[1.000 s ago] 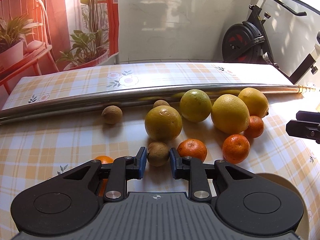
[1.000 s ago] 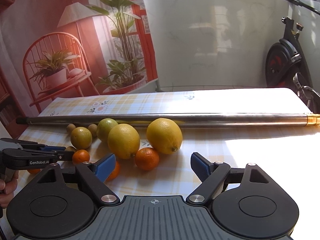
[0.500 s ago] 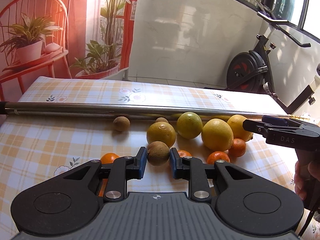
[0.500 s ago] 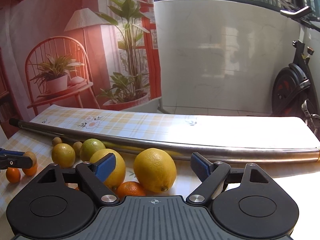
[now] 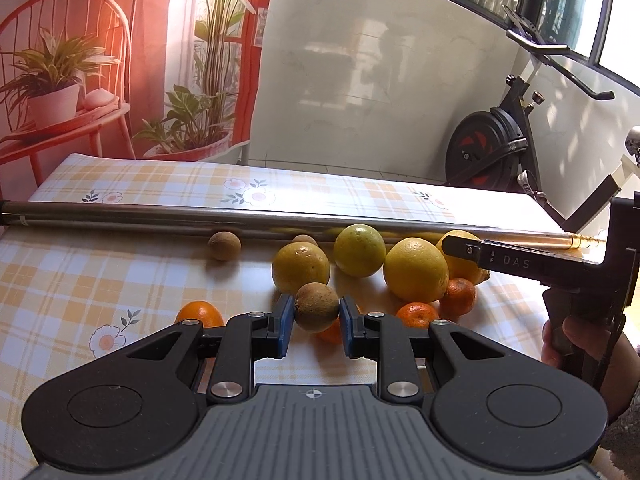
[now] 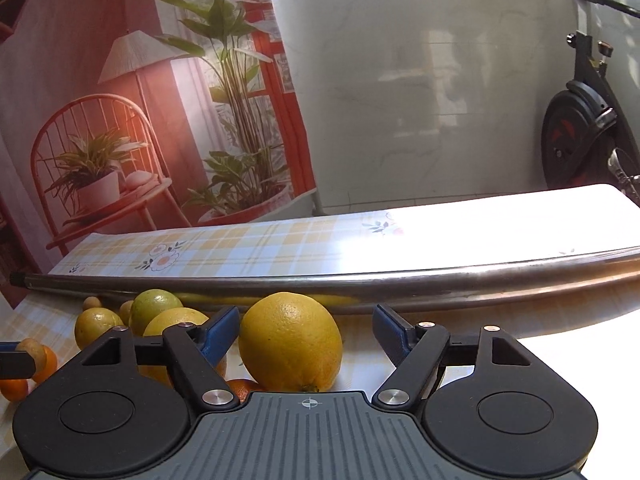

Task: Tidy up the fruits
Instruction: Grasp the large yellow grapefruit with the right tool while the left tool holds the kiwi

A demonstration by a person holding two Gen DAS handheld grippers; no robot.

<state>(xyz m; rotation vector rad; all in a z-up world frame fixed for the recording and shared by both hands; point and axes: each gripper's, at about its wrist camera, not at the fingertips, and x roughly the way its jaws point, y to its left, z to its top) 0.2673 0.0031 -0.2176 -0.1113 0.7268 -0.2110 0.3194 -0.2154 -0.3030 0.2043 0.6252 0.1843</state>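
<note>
My left gripper is shut on a small brown fruit, lifted above the checked tablecloth. Beyond it lie yellow citrus, a greenish one, another yellow one and small oranges. A second brown fruit rests by the steel tube. My right gripper is open, with a large lemon between its fingers, closer to the left one; contact is unclear. The same gripper appears in the left wrist view at the right.
A long steel tube lies across the table behind the fruit. A lone orange sits at left. An exercise bike stands past the table's far right corner. A hand holds the right gripper.
My left gripper has risen with the brown fruit, pulling back from the pile. My right gripper has moved forward and down, so the large lemon now sits between its open fingers.
</note>
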